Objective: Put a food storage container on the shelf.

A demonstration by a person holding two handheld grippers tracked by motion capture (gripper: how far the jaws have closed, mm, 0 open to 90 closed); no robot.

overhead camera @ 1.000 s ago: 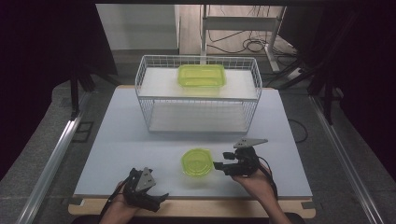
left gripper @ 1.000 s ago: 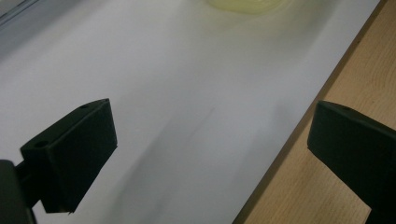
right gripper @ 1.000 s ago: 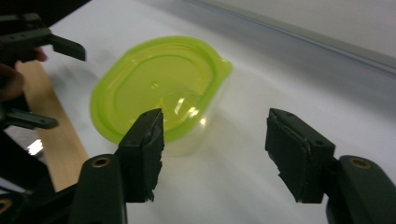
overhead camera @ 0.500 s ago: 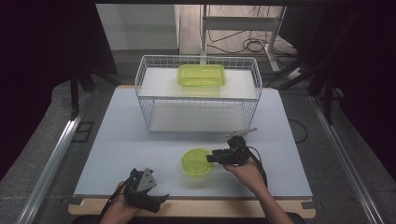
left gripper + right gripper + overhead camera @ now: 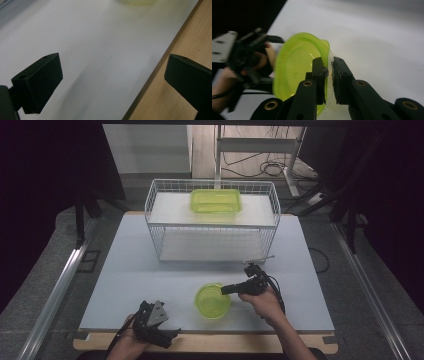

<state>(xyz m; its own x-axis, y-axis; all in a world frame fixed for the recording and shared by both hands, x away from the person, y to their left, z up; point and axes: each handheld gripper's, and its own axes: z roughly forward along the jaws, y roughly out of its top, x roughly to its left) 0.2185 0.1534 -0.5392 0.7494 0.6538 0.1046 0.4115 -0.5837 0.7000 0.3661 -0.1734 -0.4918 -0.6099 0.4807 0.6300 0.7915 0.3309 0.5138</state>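
Observation:
A translucent green bowl (image 5: 212,301) stands on the white table top near the front edge. My right gripper (image 5: 223,290) reaches it from the right. In the right gripper view the bowl (image 5: 297,72) has its rim between the two jaws of the right gripper (image 5: 328,62). The jaws have just been closing and now pinch the rim. My left gripper (image 5: 167,335) rests at the front edge, left of the bowl. Its jaws stand wide apart in the left gripper view (image 5: 112,72), with nothing between them.
A white wire basket (image 5: 155,227) stands at the back of the table, with a green rectangular container (image 5: 216,201) on top of it. A wooden edge (image 5: 175,37) borders the white top (image 5: 125,270) at the front. The left gripper (image 5: 242,57) shows behind the bowl.
My right gripper has moved left to the bowl and its jaws have closed over the rim. The left gripper has stayed where it was.

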